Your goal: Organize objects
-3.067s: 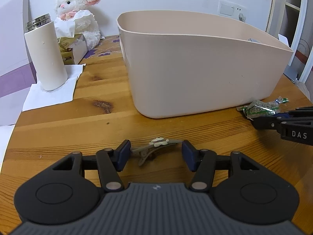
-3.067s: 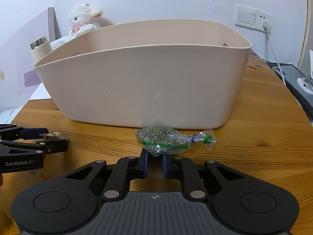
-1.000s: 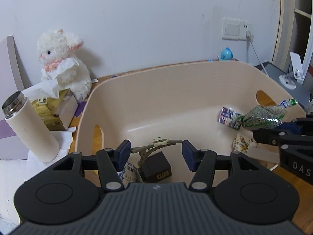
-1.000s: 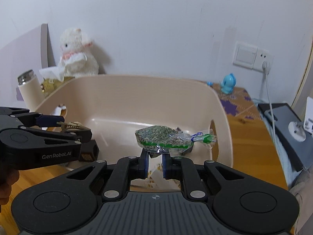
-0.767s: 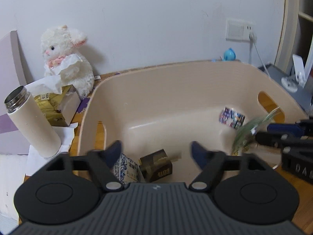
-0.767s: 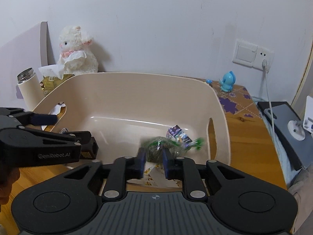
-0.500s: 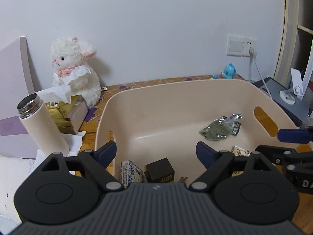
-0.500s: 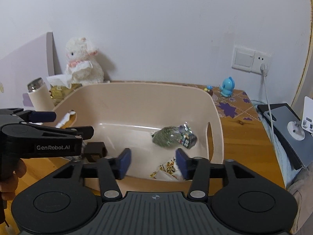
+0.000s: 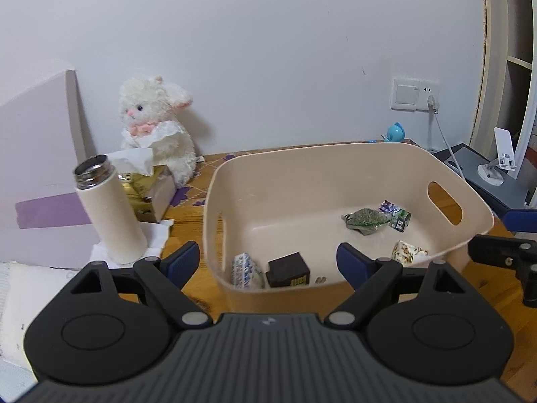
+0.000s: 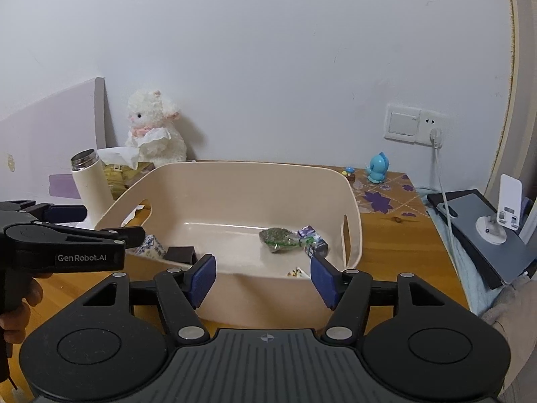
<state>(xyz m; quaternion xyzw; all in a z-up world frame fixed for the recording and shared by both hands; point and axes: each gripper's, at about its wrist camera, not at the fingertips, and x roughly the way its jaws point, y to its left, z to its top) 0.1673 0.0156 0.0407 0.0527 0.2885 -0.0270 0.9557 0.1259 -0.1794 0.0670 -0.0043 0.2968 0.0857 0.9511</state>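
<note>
A beige plastic bin (image 9: 376,154) (image 10: 235,171) stands on the wooden table. Inside lie a clear bag of green bits (image 9: 364,219) (image 10: 278,236), a purple snack packet (image 9: 396,213) (image 10: 312,236), a dark box (image 9: 288,268) (image 10: 179,253), a blue-white packet (image 9: 245,270) (image 10: 152,245) and a yellow-patterned packet (image 9: 407,252). The tip of a hair clip (image 9: 320,279) shows beside the dark box. My left gripper (image 9: 266,262) is open and empty above the bin's near edge. My right gripper (image 10: 263,277) is open and empty, above the near wall.
A white bottle (image 9: 107,211) (image 10: 89,181), a tissue box (image 9: 151,191) and a plush lamb (image 9: 156,124) (image 10: 154,134) stand left of the bin. A blue figurine (image 10: 377,168), a wall socket with cable (image 10: 436,134) and a phone stand on a grey device (image 10: 493,221) are at the right.
Both grippers opened over the bin; the hair clip and the bag of green bits dropped inside. Both grippers have since risen and drawn back, jaws spread wider.
</note>
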